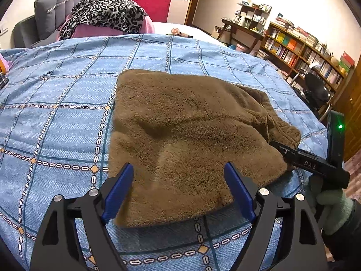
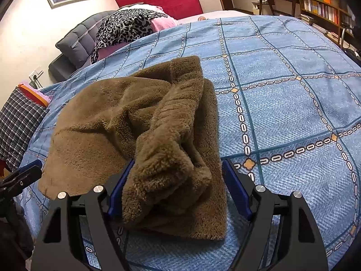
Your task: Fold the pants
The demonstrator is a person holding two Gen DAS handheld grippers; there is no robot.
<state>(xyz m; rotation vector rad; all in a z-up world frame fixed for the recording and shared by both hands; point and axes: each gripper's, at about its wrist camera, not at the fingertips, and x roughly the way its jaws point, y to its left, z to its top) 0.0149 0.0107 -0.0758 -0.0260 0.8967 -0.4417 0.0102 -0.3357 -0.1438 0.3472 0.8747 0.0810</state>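
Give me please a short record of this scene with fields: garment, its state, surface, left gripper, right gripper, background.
garment: brown fleece pants
state: folded into a compact pile, bunched and thick at the end by the right gripper
surface: blue checked bedcover
left gripper: open, one edge of the pants between its fingers, not pinched
right gripper: open around the bunched end, no clear pinch
background: leopard-print cloth on a grey headboard; bookshelf
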